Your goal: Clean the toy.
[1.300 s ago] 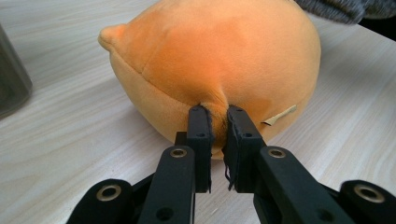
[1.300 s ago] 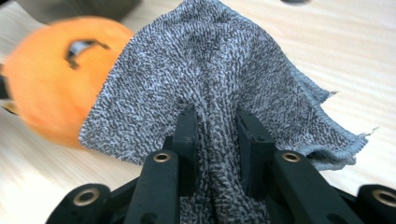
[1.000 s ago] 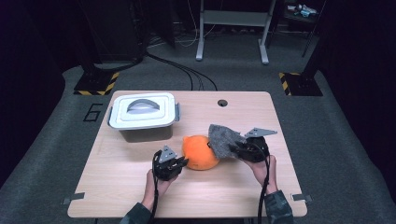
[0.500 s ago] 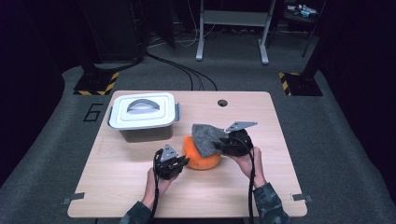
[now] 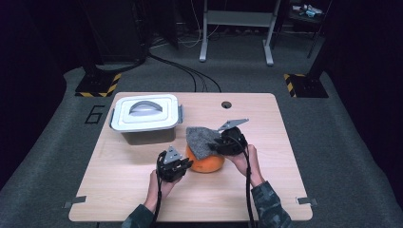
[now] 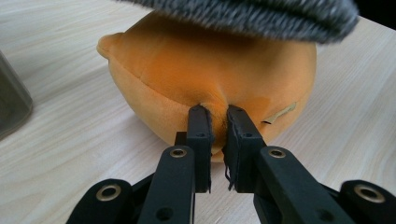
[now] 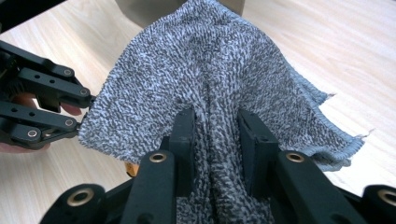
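A: Start with the big things. What sits where?

B: Take the table [image 5: 142,190] first. The grey box [image 5: 146,118], lid on, stands at its far left. Near the box, toward the person and to its right, lies the orange cushion [image 5: 206,162], and a grey cloth [image 5: 202,140] lies draped over the cushion's top.

A: And the claws?

B: The left gripper [image 6: 217,122] is pinched together on a fold of the cushion's skin at its near side, pinning it down. The right gripper [image 7: 219,135] is clamped on a bunched ridge of the cloth, just above the cushion; its jaws have just eased apart a little, though cloth is bunched between them.

A: So which step is this?

B: I'd judge it's wiping or covering the cushion with the cloth while the left side steadies it. Next, the right gripper should draw the cloth across the top and keep its grip firm, or the cloth may slip free.
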The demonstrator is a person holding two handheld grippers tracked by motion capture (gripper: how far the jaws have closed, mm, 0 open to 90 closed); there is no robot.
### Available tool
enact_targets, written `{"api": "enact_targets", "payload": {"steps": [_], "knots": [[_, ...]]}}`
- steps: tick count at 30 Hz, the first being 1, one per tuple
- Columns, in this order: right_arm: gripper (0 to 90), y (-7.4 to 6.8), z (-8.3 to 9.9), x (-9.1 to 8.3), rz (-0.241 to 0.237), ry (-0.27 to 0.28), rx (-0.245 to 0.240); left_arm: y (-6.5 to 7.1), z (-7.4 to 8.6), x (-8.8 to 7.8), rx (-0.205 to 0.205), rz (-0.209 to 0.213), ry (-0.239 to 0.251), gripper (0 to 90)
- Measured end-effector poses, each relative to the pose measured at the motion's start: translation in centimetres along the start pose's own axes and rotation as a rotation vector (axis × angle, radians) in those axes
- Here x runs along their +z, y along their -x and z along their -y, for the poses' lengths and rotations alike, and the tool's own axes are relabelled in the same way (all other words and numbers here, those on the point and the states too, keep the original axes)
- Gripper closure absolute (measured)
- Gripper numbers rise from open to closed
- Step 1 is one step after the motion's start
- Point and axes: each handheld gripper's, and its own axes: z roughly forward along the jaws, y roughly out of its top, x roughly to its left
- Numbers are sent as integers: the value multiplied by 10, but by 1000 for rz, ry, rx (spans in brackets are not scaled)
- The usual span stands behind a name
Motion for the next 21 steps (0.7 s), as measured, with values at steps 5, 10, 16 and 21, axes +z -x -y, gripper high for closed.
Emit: {"api": "enact_targets", "payload": {"steps": [5,10,16,21], "knots": [[592,1,3,9,-4,-33,-1,0,0,0,0,4,-2,805],[334,1,2,4,14,-20,-8,0,0,0,6,1,3,801],[192,-4,-6,11,33,1,-14,-1,-1,0,17,4,-4,802],[323,-11,-12,29,46,-37,-34,0,-1,1,32,3,-11,815]]}}
